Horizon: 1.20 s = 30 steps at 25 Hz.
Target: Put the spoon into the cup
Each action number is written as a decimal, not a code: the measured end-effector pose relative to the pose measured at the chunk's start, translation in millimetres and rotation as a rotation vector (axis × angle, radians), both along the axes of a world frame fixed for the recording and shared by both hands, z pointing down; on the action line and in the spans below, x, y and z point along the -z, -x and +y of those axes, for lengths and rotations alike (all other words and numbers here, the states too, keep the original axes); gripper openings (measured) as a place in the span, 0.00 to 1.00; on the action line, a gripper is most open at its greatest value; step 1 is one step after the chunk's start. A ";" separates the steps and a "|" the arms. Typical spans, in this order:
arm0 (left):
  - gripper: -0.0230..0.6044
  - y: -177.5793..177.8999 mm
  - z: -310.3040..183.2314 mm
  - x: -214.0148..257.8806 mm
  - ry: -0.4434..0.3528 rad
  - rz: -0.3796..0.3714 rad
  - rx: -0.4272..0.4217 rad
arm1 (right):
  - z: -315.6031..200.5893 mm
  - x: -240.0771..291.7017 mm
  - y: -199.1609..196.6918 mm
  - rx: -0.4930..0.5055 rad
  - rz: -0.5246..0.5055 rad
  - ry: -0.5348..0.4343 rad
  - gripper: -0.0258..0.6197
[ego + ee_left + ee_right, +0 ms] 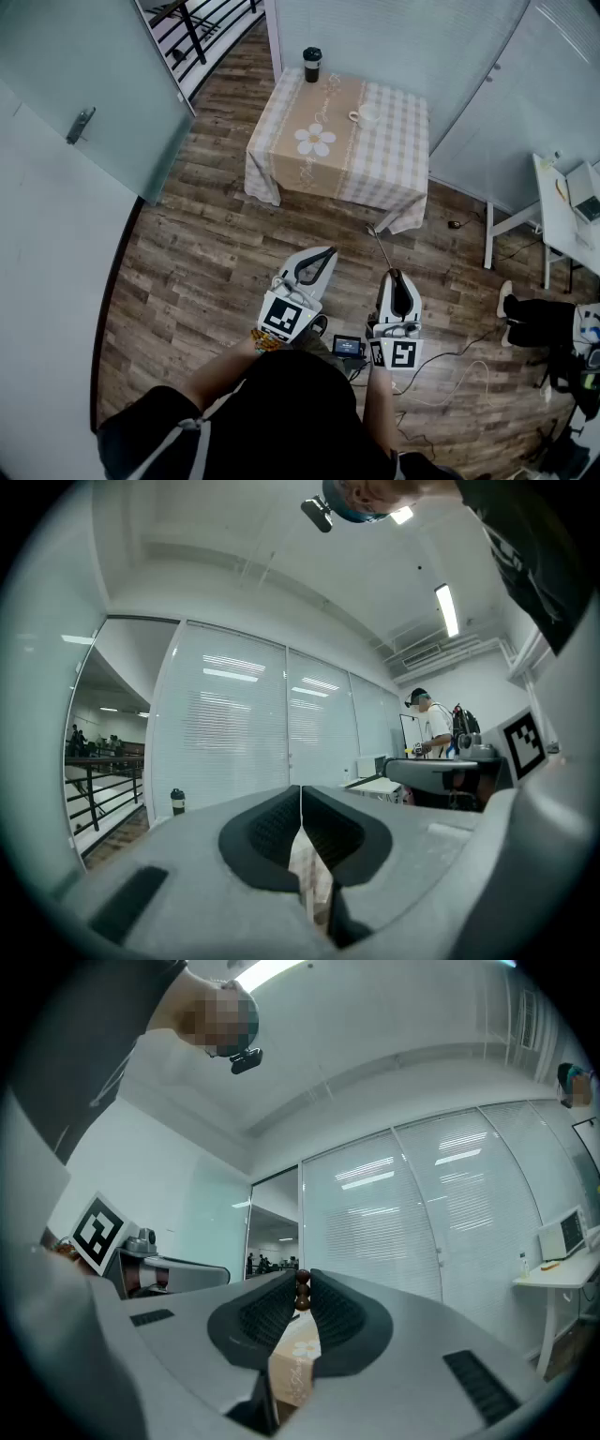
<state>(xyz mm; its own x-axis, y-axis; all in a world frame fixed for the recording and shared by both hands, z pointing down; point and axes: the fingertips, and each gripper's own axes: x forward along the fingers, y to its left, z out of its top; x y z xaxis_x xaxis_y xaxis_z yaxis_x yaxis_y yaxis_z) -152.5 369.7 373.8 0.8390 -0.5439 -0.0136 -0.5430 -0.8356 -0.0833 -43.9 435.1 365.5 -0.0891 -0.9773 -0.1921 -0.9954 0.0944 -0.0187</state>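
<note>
Right tongs (pixel 302 1283): clamped on the spoon (pixel 379 247), with a brown beaded piece pinched between the pads; held out in front of the person, above the wooden floor (pixel 206 253).
Spoon: its slim stem juts forward from the tips of the tongs toward the desk (pixel 375 178) and stops well short of it.
Left tongs (pixel 300 797): jaws together with nothing between them; near the right pair, on its left.
Cup (pixel 367 115): white, on the checked cloth (pixel 398 141) toward the desk's far right, well apart from the spoon.
Tumbler (pixel 312 64): dark and upright at the desk's far edge, left of the cup.
</note>
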 end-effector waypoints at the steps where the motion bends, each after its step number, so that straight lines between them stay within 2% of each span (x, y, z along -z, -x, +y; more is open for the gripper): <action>1: 0.07 -3.9 -0.3 -0.4 0.002 -0.005 0.002 | -1.1 0.9 -3.0 0.012 0.002 -0.004 0.11; 6: 0.07 -26.4 2.9 -4.4 0.002 -0.022 0.006 | -3.2 -0.6 -20.2 0.051 -0.012 -0.015 0.11; 10: 0.07 -39.7 3.8 -8.5 0.048 -0.018 0.031 | -5.2 -5.2 -30.5 0.085 -0.048 -0.018 0.11; 13: 0.07 -48.8 0.9 -11.2 0.005 -0.048 0.027 | -10.4 -7.9 -39.4 0.099 -0.057 -0.016 0.11; 15: 0.07 -52.6 -3.4 -12.1 0.009 -0.051 0.041 | -16.7 -8.6 -45.3 0.109 -0.063 -0.011 0.11; 24: 0.07 -67.0 -35.0 -14.3 0.004 -0.042 0.085 | -53.9 -12.3 -59.9 0.164 -0.063 -0.013 0.11; 30: 0.07 -81.2 -74.5 -17.5 0.021 -0.037 0.108 | -95.8 -17.1 -80.2 0.167 -0.064 0.016 0.11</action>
<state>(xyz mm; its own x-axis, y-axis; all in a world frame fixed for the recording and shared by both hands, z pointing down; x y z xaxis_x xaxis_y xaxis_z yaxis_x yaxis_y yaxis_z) -71.3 295.2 391.2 0.7751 -0.6312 0.0289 -0.6270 -0.7740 -0.0883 36.3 339.2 382.6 -0.2390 -0.9528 -0.1873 -0.9625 0.2579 -0.0840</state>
